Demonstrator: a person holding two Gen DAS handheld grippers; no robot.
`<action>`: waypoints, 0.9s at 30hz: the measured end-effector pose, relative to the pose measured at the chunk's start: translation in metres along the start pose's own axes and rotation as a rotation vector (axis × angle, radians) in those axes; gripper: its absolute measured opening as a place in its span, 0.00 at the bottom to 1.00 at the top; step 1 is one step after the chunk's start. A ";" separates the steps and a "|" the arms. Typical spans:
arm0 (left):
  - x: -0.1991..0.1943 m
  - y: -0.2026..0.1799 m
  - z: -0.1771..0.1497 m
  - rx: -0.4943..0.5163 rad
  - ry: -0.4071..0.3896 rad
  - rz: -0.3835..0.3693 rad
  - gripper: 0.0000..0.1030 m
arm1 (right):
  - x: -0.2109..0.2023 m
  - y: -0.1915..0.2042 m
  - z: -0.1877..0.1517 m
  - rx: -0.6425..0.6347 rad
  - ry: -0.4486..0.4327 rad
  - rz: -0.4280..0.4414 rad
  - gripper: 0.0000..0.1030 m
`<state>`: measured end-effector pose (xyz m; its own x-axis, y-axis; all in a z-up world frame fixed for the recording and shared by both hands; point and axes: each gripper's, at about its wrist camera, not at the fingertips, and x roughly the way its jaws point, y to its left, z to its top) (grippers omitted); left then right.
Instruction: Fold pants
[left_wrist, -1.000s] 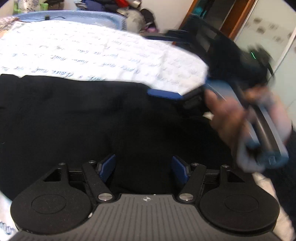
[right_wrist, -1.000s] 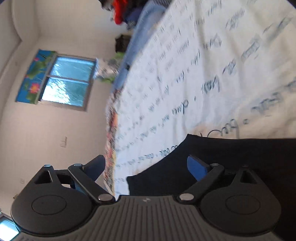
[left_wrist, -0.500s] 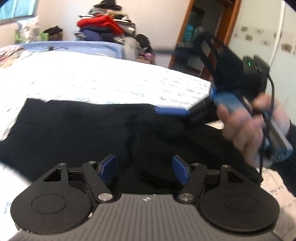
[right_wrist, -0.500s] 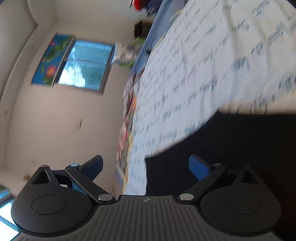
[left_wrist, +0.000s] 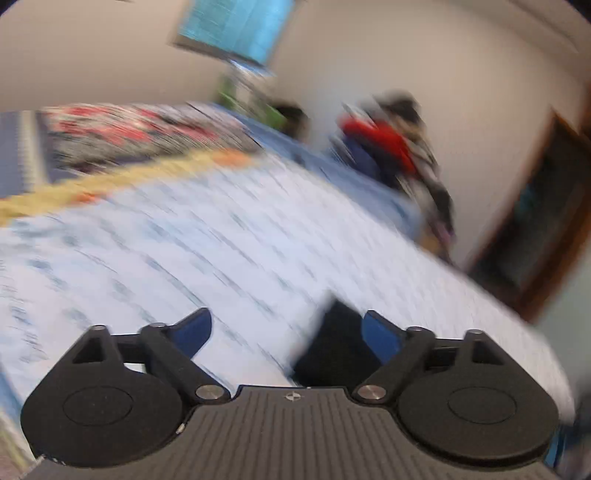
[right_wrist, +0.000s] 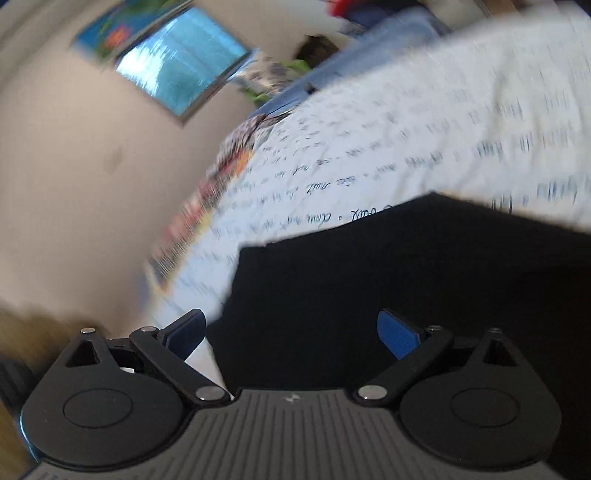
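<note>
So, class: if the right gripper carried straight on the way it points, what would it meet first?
Most likely the black pants lying on the bed sheet; the right gripper has open jaws, though depth is unclear.

1. The pants (right_wrist: 406, 280) are plain black cloth with no visible print or trim.
2. They lie flat on the white bed sheet (right_wrist: 424, 122) printed with lines of script.
3. In the right wrist view they fill the near right area, with a straight far edge and a squared far-left corner.
4. In the blurred left wrist view only a small dark corner (left_wrist: 332, 343) shows, low and near.
</note>
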<state>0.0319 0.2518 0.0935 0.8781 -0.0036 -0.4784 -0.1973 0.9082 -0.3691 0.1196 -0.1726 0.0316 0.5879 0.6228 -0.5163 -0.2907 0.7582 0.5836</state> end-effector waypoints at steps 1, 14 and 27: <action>-0.004 0.007 0.005 -0.021 -0.024 0.017 0.87 | -0.001 0.021 -0.015 -0.160 -0.010 -0.088 0.97; 0.024 0.007 -0.029 -0.118 0.088 -0.051 0.88 | 0.040 0.100 -0.134 -1.187 -0.035 -0.551 0.97; 0.047 -0.002 -0.054 -0.110 0.189 -0.093 0.88 | 0.071 0.107 -0.131 -1.230 0.025 -0.571 0.97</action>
<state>0.0499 0.2274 0.0284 0.7993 -0.1732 -0.5754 -0.1745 0.8494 -0.4980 0.0309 -0.0218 -0.0246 0.8423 0.1594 -0.5150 -0.5017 0.5814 -0.6405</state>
